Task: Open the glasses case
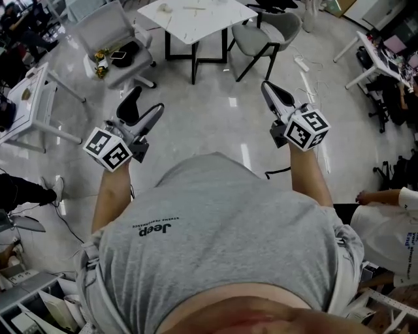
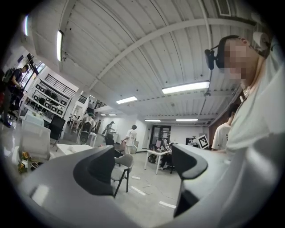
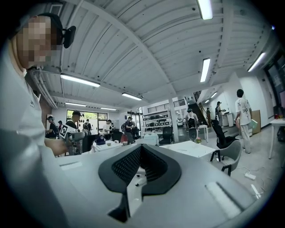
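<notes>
No glasses case shows in any view. In the head view I stand over a glossy grey floor and hold both grippers out in front of my grey shirt. My left gripper [image 1: 145, 104] is open, with nothing but air between its jaws; the left gripper view [image 2: 142, 167] looks level through that wide gap into the room. My right gripper [image 1: 269, 90] is shut and empty. In the right gripper view [image 3: 140, 151] its black ribbed pads [image 3: 127, 167] meet at the tip.
A white table [image 1: 192, 19] stands ahead, with one grey chair [image 1: 114, 39] to its left and another [image 1: 264, 32] to its right. A white desk [image 1: 26, 98] is at the far left. A seated person's sleeve [image 1: 392, 222] is at the right edge. More desks and people stand farther off.
</notes>
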The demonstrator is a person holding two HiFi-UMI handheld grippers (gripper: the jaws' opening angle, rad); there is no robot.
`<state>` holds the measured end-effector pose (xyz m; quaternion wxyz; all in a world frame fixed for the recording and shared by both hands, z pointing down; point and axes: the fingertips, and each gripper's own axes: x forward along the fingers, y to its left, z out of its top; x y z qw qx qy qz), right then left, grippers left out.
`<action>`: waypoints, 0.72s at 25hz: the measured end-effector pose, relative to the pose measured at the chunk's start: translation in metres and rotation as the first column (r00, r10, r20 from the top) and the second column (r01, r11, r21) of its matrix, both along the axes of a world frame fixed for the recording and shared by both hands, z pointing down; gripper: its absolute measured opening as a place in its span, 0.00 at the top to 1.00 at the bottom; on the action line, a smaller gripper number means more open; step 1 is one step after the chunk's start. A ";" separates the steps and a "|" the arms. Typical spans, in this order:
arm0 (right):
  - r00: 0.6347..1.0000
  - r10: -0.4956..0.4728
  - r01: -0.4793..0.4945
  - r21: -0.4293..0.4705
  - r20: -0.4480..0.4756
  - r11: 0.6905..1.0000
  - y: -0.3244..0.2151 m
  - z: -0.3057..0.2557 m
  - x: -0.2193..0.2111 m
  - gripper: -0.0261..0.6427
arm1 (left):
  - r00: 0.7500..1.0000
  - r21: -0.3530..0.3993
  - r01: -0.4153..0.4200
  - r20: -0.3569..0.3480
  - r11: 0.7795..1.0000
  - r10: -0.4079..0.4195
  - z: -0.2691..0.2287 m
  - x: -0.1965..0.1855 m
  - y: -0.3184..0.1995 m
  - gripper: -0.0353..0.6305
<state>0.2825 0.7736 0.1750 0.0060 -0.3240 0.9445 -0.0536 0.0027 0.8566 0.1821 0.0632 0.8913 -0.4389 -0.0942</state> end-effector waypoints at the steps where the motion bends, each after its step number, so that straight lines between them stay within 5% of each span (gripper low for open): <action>1: 1.000 -0.004 0.004 -0.001 0.001 1.000 -0.001 0.000 0.004 0.96 | 1.000 -0.002 0.003 0.002 1.000 -0.003 0.000 0.005 0.000 0.30; 11: 0.998 -0.054 0.054 -0.001 0.021 0.999 -0.024 0.007 0.031 0.96 | 1.000 -0.032 0.031 -0.001 0.999 -0.031 0.006 0.050 -0.010 0.29; 18: 0.998 -0.062 0.063 -0.013 0.026 0.998 -0.056 0.020 0.004 0.96 | 1.000 -0.029 0.029 0.007 0.999 -0.029 0.011 0.025 -0.042 0.29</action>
